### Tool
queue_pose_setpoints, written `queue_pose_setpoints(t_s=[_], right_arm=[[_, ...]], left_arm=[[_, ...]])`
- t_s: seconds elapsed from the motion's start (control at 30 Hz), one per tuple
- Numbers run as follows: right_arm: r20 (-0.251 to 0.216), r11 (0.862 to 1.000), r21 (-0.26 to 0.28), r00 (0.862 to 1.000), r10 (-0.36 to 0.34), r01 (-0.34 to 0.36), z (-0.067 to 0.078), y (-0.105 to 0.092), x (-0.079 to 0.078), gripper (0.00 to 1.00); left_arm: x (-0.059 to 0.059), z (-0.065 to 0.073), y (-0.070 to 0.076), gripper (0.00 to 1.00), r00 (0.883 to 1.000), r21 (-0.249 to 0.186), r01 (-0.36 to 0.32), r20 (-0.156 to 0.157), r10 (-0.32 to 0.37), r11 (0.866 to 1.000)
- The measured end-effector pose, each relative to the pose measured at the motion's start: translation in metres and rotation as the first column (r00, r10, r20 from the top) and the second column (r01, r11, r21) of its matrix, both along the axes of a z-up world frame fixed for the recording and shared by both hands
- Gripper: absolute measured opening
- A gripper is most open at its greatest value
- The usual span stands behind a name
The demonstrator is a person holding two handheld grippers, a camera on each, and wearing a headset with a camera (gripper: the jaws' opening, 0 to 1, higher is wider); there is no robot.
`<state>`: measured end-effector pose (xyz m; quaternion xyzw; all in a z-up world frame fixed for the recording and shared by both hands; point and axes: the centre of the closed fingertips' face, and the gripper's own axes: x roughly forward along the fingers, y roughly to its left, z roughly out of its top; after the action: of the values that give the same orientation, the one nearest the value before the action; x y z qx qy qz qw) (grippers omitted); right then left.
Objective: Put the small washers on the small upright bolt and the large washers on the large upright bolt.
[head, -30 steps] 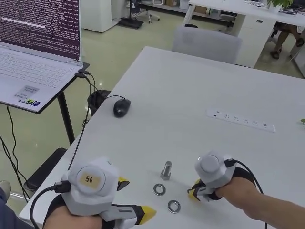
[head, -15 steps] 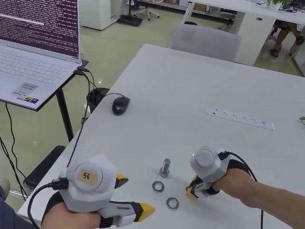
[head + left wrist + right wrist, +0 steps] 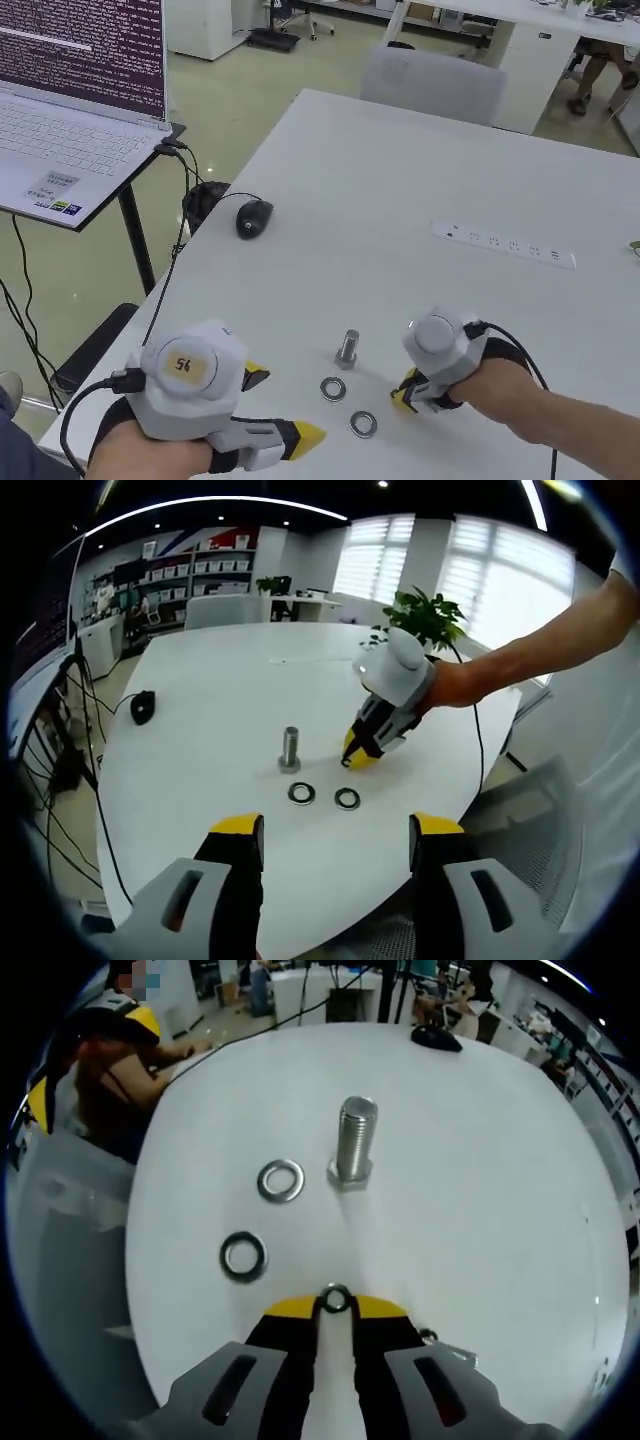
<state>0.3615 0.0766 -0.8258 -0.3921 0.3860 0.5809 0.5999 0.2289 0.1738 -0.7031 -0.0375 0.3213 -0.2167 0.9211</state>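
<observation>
Right gripper (image 3: 336,1306) pinches a small silver metal washer (image 3: 336,1290) edge-up in its yellow tips, facing the upright steel hex bolt (image 3: 352,1145) at twelve o'clock, probably ready for threading. Left gripper (image 3: 337,826) gapes, empty.

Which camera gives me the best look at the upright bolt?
The right gripper view. There the bolt stands close and large, with its threaded shank and hex base clear. The head view shows it small, seen from above. The left gripper view shows it small and farther off, behind two washers.
</observation>
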Motion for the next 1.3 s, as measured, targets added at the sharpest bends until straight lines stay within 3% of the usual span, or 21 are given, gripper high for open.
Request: queue_pose_setpoints(t_s=[0.27, 0.4, 0.73, 1.0, 1.3], right_arm=[[-0.009, 1.0, 0.016, 1.0, -0.02, 0.021, 0.002, -0.003, -0.003, 0.14], [-0.022, 0.996, 0.041, 0.997, -0.073, 0.074, 0.004, -0.008, 0.001, 0.14], [-0.03, 0.977, 0.062, 0.979, -0.204, 0.205, 0.013, -0.047, 0.014, 0.13], [0.015, 0.963, 0.098, 0.967, -0.254, 0.251, 0.036, -0.059, 0.035, 0.13], [0.097, 0.976, 0.112, 0.975, -0.2, 0.189, 0.062, -0.058, 0.049, 0.13]], left_arm=[[0.001, 0.0, 0.0, 0.58, 1.0, -0.003, -0.003, 0.0, 0.003, 1.0], [0.001, 0.0, 0.001, 0.58, 1.0, -0.005, -0.005, 0.0, 0.005, 1.0], [0.003, 0.0, 0.001, 0.58, 1.0, -0.004, -0.001, 0.002, 0.001, 1.0], [0.006, 0.002, -0.003, 0.58, 1.0, -0.005, 0.01, 0.007, -0.01, 1.0], [0.005, 0.003, -0.003, 0.58, 1.0, -0.006, 0.007, 0.007, -0.007, 1.0]])
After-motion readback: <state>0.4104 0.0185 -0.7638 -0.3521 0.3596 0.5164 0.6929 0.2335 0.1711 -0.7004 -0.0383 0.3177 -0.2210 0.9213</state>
